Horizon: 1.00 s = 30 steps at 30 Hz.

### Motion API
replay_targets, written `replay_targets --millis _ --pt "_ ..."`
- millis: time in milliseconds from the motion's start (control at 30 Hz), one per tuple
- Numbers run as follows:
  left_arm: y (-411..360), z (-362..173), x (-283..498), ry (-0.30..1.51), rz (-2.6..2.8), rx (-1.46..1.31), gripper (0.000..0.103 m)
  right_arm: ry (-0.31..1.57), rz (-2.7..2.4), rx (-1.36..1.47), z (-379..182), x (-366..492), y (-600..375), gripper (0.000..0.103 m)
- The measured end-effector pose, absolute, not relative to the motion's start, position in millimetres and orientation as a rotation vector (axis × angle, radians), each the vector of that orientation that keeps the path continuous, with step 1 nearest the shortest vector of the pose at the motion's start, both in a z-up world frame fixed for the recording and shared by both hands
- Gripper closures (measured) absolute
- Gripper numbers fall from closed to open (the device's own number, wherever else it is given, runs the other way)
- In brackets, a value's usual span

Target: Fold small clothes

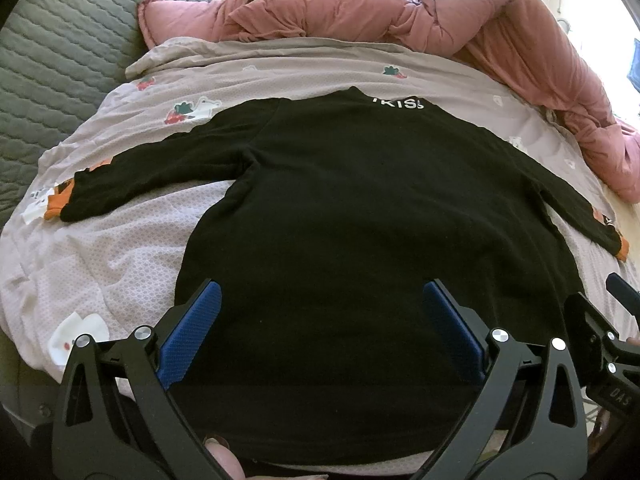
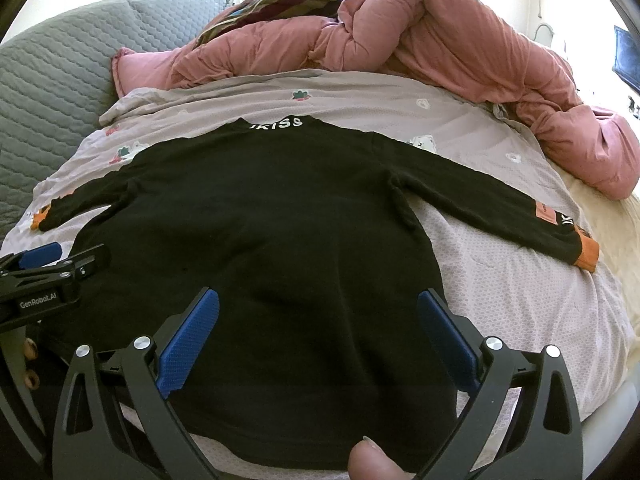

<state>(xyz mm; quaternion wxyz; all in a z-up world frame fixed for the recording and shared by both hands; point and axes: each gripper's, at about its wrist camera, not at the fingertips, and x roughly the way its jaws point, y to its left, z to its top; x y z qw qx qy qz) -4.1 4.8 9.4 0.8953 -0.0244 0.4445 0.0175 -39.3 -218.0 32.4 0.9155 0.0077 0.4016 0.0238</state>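
A small black long-sleeved top (image 1: 340, 208) lies flat, back up, on the pale printed bed sheet (image 1: 120, 248), both sleeves spread out, orange cuffs at the ends (image 1: 54, 206). White letters mark its collar (image 1: 398, 105). It also shows in the right wrist view (image 2: 272, 216). My left gripper (image 1: 320, 300) is open, its blue pads over the lower left part of the hem. My right gripper (image 2: 318, 308) is open over the lower right part of the hem. The left gripper shows at the left edge of the right wrist view (image 2: 48, 268).
A bunched pink duvet (image 1: 500, 28) lies along the far and right side of the bed. A grey quilted cover (image 1: 60, 52) lies at the left. A striped cloth (image 2: 280, 0) lies at the back. The bed's near edge is just below the hem.
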Motion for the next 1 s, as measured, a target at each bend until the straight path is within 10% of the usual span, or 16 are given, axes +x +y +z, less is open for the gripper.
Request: replay_targets --millis 1000 --pt "-12 4 36 0.945 0.031 -0.025 0.008 0.811 -0.068 0.129 32 -11 -283 0.004"
